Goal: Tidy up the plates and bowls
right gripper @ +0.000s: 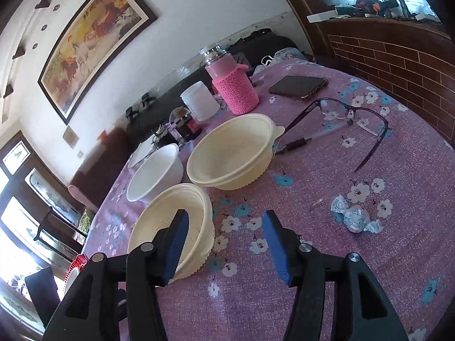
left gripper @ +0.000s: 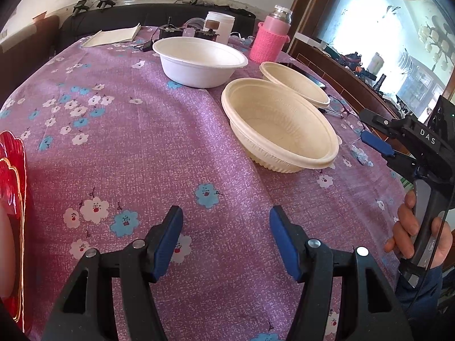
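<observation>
Three bowls stand on the purple flowered tablecloth [left gripper: 142, 147]. A white bowl [left gripper: 199, 61] is at the back; it also shows in the right wrist view [right gripper: 156, 173]. A near cream ribbed bowl [left gripper: 280, 126] and a far cream bowl [left gripper: 295, 83] sit to the right; in the right wrist view they are the near bowl [right gripper: 173, 221] and the far bowl [right gripper: 230, 153]. A red plate [left gripper: 11, 199] lies at the left edge. My left gripper [left gripper: 226, 244] is open and empty above the cloth. My right gripper [right gripper: 224, 244] is open and empty, its left finger just beside the near cream bowl; it also shows in the left wrist view [left gripper: 378, 142].
A pink knit-covered bottle [right gripper: 233, 85], a white jar [right gripper: 199, 101], a phone [right gripper: 297, 86], glasses [right gripper: 349, 119], a pen [right gripper: 310, 139] and crumpled wrappers [right gripper: 354, 216] lie on the table's right side. A notebook [left gripper: 113, 37] and small electronics [left gripper: 184, 32] are at the back.
</observation>
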A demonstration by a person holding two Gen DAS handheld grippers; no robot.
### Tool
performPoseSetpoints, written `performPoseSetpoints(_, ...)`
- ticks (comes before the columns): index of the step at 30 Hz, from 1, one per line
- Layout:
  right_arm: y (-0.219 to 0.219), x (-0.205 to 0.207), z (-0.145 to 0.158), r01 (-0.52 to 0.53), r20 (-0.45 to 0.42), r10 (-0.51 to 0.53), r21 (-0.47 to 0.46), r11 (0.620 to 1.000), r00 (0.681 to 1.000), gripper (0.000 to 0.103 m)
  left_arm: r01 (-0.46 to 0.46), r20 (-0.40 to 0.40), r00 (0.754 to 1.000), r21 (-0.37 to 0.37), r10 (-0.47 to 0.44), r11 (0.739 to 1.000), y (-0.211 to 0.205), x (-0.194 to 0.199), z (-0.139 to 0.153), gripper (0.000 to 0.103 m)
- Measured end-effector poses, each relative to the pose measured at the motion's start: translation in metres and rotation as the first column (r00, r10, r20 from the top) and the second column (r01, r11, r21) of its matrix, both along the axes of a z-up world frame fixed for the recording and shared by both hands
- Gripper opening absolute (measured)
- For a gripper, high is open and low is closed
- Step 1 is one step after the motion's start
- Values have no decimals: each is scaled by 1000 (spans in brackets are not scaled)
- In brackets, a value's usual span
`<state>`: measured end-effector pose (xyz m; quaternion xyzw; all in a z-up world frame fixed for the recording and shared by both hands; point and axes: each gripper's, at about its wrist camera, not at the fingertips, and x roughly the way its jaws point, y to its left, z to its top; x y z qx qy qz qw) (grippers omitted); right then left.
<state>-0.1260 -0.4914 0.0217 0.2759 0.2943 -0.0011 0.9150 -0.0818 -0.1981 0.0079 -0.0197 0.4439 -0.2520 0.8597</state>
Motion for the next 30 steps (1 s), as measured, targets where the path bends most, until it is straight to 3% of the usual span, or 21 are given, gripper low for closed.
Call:
performPoseSetpoints(2, 0, 2, 1, -10, 5, 10, -11, 1000, 1000, 58, 2, -5, 1000, 2, -2, 1000, -1, 1, -1, 62)
performPoseSetpoints(5, 13, 8, 3, 20, -31, -26, -180, 984, 999, 60, 8, -7, 1000, 6, -8, 1000, -2, 1, -1, 62)
performPoseSetpoints(9, 12, 3, 4, 28, 1, -28, -167, 986, 1000, 73, 24, -1, 1000, 5, -24, 1000, -4, 0, -1, 62)
performPoseSetpoints(11, 15, 3, 4, 62, -9, -66, -218, 974, 998, 74, 29, 1, 1000, 7, -29, 1000, -5, -1, 0, 62)
performPoseSetpoints(15, 31, 2, 9, 27, 1, -28, -308, 951, 1000, 78, 44, -4, 999, 8, -44, 999, -5, -1, -1, 62)
performPoseSetpoints(19, 20, 7, 2, -37, 14, 40, -174, 984, 999, 77, 50, -11, 999, 12, -50, 999, -7, -1, -2, 62)
performPoseSetpoints(22, 16, 8, -3, -66, 20, 68, -105, 992, 997, 59, 52, -10, 999, 19, -52, 998, -8, -1, -2, 63)
performPoseSetpoints(30, 15, 11, -8, -92, 26, 93, -30, 995, 995, 59, 52, -10, 999, 31, -51, 998, -11, 0, -2, 66)
